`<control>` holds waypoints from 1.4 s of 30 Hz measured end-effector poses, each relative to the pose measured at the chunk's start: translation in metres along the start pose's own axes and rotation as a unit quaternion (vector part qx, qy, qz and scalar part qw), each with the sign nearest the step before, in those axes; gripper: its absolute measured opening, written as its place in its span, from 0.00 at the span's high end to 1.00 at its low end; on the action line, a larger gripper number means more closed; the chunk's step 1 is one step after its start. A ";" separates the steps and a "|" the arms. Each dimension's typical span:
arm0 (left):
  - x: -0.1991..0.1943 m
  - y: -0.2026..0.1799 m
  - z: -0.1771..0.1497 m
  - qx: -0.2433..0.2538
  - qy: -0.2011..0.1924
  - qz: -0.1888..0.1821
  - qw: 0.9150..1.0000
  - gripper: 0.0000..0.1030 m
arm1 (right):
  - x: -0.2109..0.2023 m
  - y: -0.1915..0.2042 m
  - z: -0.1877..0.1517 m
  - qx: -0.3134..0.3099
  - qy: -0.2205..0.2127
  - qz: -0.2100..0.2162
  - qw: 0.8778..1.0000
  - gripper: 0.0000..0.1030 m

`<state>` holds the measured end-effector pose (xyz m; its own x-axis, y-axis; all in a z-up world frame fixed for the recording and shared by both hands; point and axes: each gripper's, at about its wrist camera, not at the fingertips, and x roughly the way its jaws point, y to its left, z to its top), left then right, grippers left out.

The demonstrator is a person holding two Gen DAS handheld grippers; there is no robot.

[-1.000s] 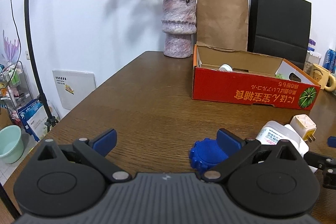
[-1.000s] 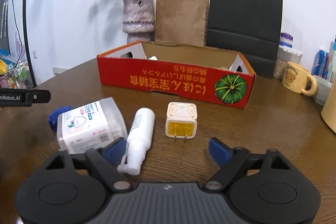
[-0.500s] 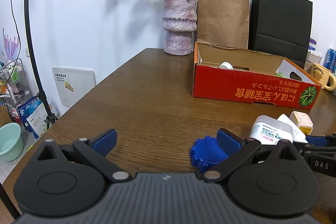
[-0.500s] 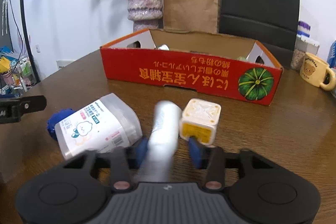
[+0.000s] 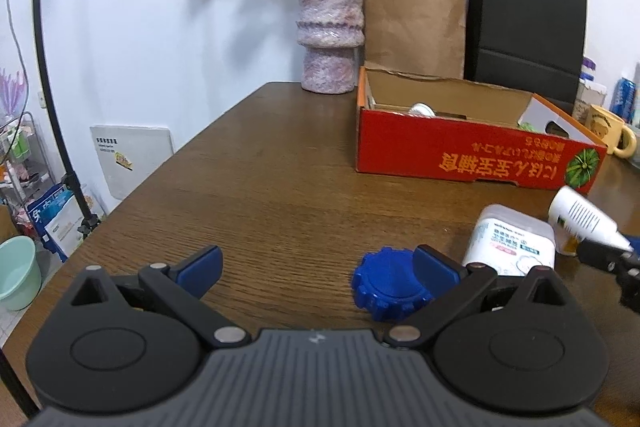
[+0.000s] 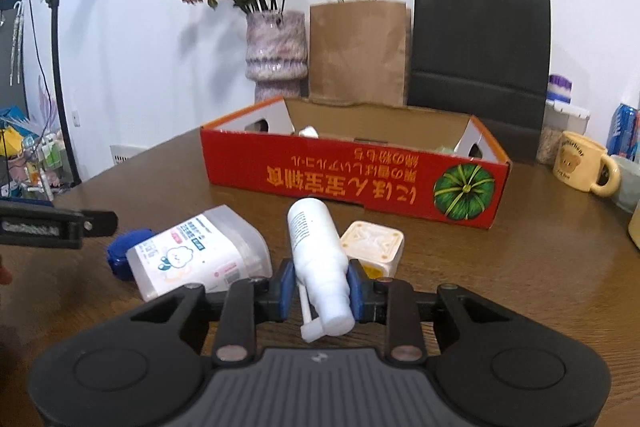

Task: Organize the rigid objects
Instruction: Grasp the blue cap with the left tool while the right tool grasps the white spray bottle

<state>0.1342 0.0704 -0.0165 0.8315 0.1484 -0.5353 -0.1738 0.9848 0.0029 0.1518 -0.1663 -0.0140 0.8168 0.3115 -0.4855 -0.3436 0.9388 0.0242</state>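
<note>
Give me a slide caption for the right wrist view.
Right tongs shut on white spray bottle, red cardboard box ahead.

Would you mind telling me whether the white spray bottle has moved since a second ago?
Yes. The white spray bottle, flat on the table beside the charger cube before, is now clamped in the right gripper with its base tilted up toward the red box.

Box (image 6: pixel 352 171) contents mostly hidden behind its wall
</note>
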 end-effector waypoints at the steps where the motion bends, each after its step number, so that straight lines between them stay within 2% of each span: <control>1: 0.001 -0.001 -0.001 0.004 0.003 -0.002 1.000 0.00 | -0.003 -0.001 0.000 0.001 -0.005 -0.001 1.000 0.74; 7: 0.009 -0.011 -0.004 0.026 0.021 -0.003 0.999 0.00 | -0.020 -0.014 -0.002 0.018 -0.029 -0.014 0.999 0.74; 18: 0.024 -0.032 -0.008 0.061 0.043 -0.009 0.997 0.00 | -0.033 -0.040 -0.007 0.045 -0.041 -0.036 0.997 0.74; 24: 0.030 -0.046 -0.010 0.083 0.036 -0.003 0.996 0.00 | -0.033 -0.037 -0.009 0.037 -0.042 -0.037 0.998 0.74; 28: 0.031 -0.045 -0.010 0.075 0.038 -0.019 0.996 0.11 | -0.033 -0.033 -0.010 0.031 -0.041 -0.039 0.998 0.74; 33: 0.027 -0.044 -0.011 0.069 0.038 -0.061 0.995 0.36 | -0.033 -0.030 -0.011 0.025 -0.039 -0.039 0.998 0.74; 34: 0.026 -0.044 -0.011 0.068 0.038 -0.069 0.995 0.45 | -0.033 -0.030 -0.011 0.025 -0.038 -0.040 0.998 0.74; 35: 0.025 -0.044 -0.011 0.068 0.038 -0.076 0.994 0.46 | -0.032 -0.030 -0.012 0.024 -0.037 -0.041 0.998 0.74; 42: 0.019 -0.043 -0.011 0.065 0.024 -0.059 0.996 0.46 | -0.033 -0.029 -0.013 0.022 -0.039 -0.042 0.998 0.74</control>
<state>0.1516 0.0298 -0.0355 0.8152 0.0292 -0.5784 -0.0037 0.9990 0.0451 0.1283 -0.2056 -0.0099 0.8757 0.2402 -0.4188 -0.2527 0.9672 0.0262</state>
